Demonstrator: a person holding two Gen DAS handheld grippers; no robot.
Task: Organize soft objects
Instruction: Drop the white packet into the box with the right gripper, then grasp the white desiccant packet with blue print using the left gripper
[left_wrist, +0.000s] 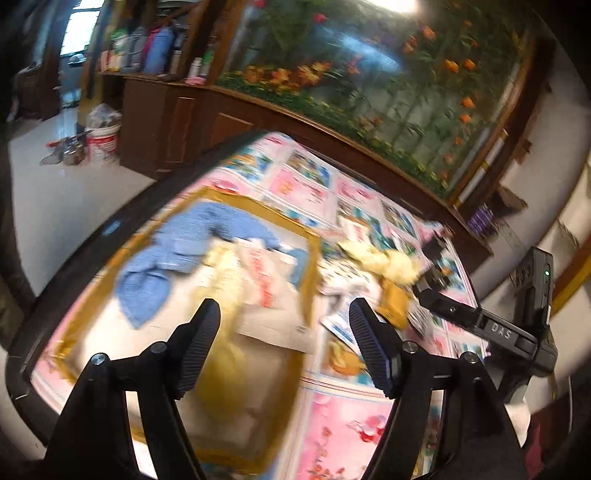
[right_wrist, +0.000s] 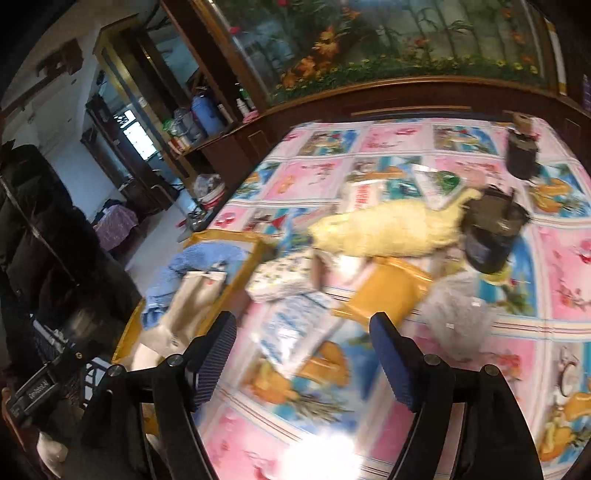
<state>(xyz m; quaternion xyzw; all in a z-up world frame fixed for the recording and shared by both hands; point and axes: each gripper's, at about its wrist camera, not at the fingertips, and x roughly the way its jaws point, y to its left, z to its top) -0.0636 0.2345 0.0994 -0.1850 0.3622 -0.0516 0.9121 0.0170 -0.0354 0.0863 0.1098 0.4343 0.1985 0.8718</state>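
1. both claws are spread and carry nothing: the left claw (left_wrist: 284, 343) hangs over the cardboard box (left_wrist: 314, 266), the right claw (right_wrist: 303, 358) over the patterned cloth on the table (right_wrist: 406, 144)
2. already in the box lie a blue towel (left_wrist: 155, 269) and a flat paper packet (left_wrist: 273, 295); both views are blurred, so finer detail is unclear
3. outside the box, near the middle of the table, lies a yellow fluffy cloth (right_wrist: 388, 229), with a small printed bundle (right_wrist: 284, 277), a tan padded envelope (right_wrist: 384, 291) and a crinkled clear bag (right_wrist: 458, 314) close around it
4. the yellow cloth looks light and limp; it would likely sag and trail, so a pinch at the bunched middle seems safer than at an edge
5. the envelope looks flat and slick, best taken by a raised corner
6. the clear bag probably slips and crumples, so a deep bite of gathered film should hold better
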